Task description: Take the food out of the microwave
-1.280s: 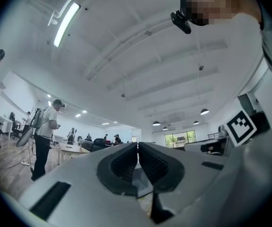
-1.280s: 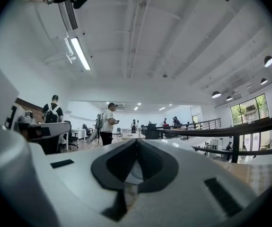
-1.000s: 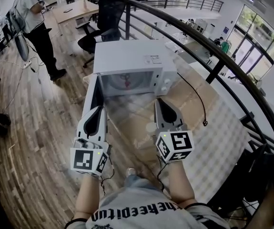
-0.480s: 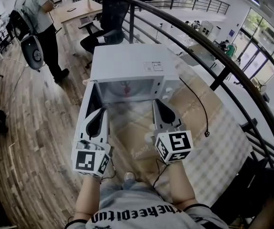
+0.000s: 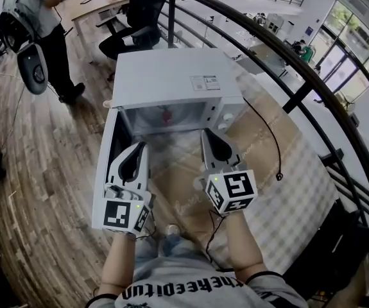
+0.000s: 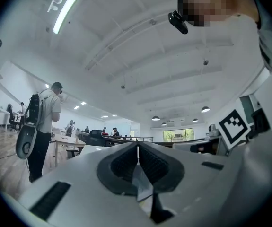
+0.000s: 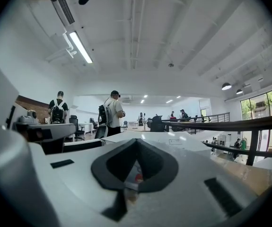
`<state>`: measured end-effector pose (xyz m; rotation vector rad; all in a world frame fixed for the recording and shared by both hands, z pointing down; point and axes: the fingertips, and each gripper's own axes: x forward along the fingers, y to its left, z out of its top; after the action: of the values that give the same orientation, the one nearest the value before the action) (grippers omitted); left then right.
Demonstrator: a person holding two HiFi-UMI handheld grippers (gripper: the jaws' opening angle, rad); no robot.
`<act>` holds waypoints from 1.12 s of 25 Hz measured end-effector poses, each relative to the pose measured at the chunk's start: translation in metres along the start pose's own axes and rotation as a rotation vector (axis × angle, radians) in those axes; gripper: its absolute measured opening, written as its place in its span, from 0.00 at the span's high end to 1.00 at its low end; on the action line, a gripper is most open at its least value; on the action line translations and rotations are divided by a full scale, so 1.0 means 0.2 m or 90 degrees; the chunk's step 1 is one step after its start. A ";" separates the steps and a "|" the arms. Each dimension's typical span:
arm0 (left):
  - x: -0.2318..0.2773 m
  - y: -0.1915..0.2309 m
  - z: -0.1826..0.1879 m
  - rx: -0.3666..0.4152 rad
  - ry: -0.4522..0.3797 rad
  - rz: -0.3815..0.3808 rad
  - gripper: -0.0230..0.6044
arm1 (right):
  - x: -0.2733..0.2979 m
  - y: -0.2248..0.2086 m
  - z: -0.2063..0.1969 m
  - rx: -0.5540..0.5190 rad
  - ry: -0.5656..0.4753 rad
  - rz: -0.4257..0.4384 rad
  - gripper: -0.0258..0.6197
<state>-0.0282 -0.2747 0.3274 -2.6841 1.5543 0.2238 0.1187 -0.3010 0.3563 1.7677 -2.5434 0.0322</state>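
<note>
Bright, even light overall, with weak shadows. Head view: windows point(image 5: 357, 63) on the right are slightly blown out. The microwave point(image 5: 171, 82) top reads near-white and its cavity is dimmer. Some sheen on the wood floor point(image 5: 17, 114). Heavy fisheye: the railing point(image 5: 280, 50) bows and the corners smear. Both gripper views are circular with a black vignette. The ceiling strip light point(image 6: 67, 11) clips to pure white. Left gripper point(image 6: 137, 146) and right gripper point(image 7: 136, 142) shells, close to the lens, are soft; the background is sharper.
</note>
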 end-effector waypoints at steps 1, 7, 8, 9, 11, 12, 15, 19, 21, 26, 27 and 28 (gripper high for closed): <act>0.01 0.01 -0.01 -0.002 0.003 -0.001 0.95 | 0.03 0.00 -0.02 0.006 0.004 0.003 0.95; 0.07 0.08 -0.12 0.000 0.027 0.004 0.95 | 0.19 0.02 -0.16 0.012 0.039 0.019 0.95; 0.08 0.09 -0.14 0.001 0.032 0.005 0.95 | 0.22 0.02 -0.18 0.011 0.045 0.024 0.95; 0.09 0.10 -0.16 0.002 0.037 0.006 0.95 | 0.24 0.03 -0.21 0.009 0.051 0.028 0.95; 0.10 0.11 -0.20 0.000 0.044 0.010 0.95 | 0.29 0.04 -0.27 0.006 0.064 0.037 0.95; 0.10 0.12 -0.21 -0.001 0.047 0.012 0.95 | 0.31 0.05 -0.30 0.004 0.070 0.042 0.95; 0.12 0.13 -0.26 0.000 0.054 0.018 0.95 | 0.38 0.06 -0.40 0.008 0.088 0.055 0.95; 0.14 0.15 -0.31 -0.002 0.056 0.022 0.95 | 0.48 0.07 -0.53 0.005 0.110 0.067 0.95; 0.15 0.14 -0.34 -0.004 0.059 0.020 0.95 | 0.53 0.07 -0.59 0.003 0.121 0.075 0.95; 0.16 0.13 -0.43 -0.014 0.072 0.017 0.95 | 0.64 0.07 -0.73 0.004 0.138 0.090 0.95; 0.15 0.13 -0.44 -0.015 0.077 0.018 0.95 | 0.66 0.07 -0.77 0.002 0.145 0.092 0.95; 0.15 0.13 -0.46 -0.014 0.083 0.021 0.95 | 0.68 0.07 -0.80 0.001 0.153 0.093 0.94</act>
<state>-0.0261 -0.3222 0.4155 -2.7412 1.6410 0.0679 0.0629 -0.4162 0.5220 1.4729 -2.4911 0.2354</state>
